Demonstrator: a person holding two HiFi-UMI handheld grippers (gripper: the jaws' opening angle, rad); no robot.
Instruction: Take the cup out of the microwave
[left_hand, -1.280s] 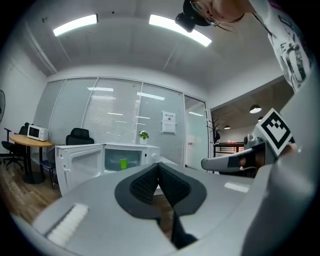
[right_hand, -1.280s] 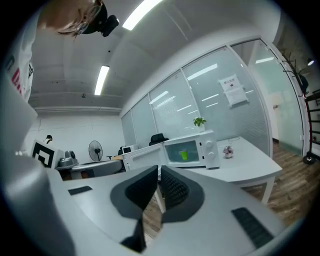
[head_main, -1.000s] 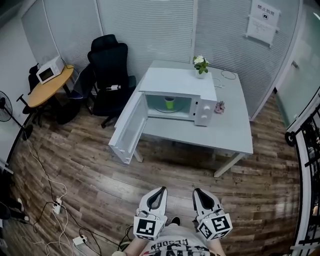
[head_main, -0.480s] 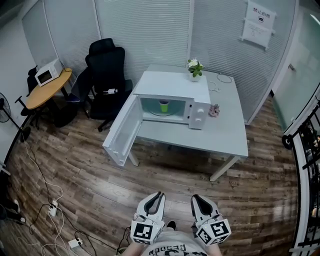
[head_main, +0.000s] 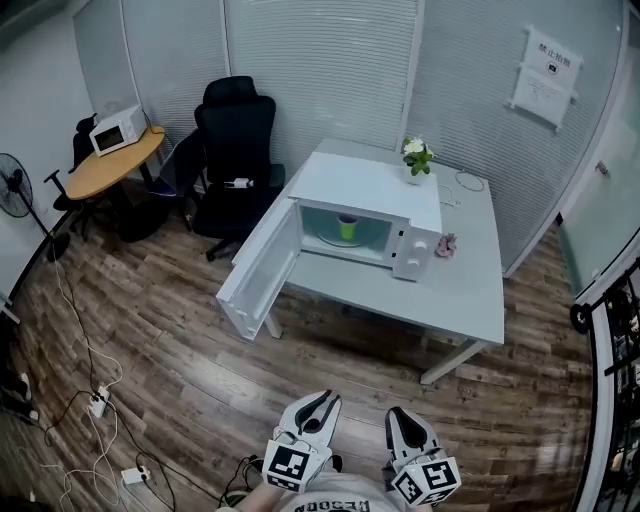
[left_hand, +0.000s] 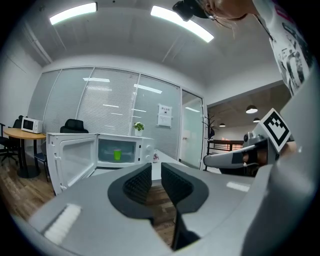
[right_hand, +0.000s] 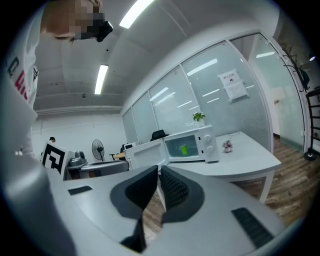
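A green cup (head_main: 346, 229) stands upright inside a white microwave (head_main: 365, 190) on the grey table (head_main: 470, 285), and the microwave's door (head_main: 262, 268) hangs wide open to the left. Both grippers are held low at the near edge of the head view, far from the table. My left gripper (head_main: 325, 401) is opening its jaws, with a narrow gap and nothing between them. My right gripper (head_main: 400, 413) is shut and empty. The left gripper view shows the cup (left_hand: 117, 154) beyond the left gripper (left_hand: 156, 169). The right gripper view shows the cup (right_hand: 184, 149) beyond the right gripper (right_hand: 159, 173).
A potted plant (head_main: 416, 156) and a small pink figure (head_main: 446, 243) stand on the table near the microwave. A black office chair (head_main: 235, 130) sits left of it. Further left are a round wooden table (head_main: 100, 172) with a second microwave (head_main: 117, 130), a fan (head_main: 14, 186) and floor cables (head_main: 95, 400).
The head view has swung, so the table and microwave now sit a little to the right and lower in the picture. Both grippers stay low at the near edge, slightly lower.
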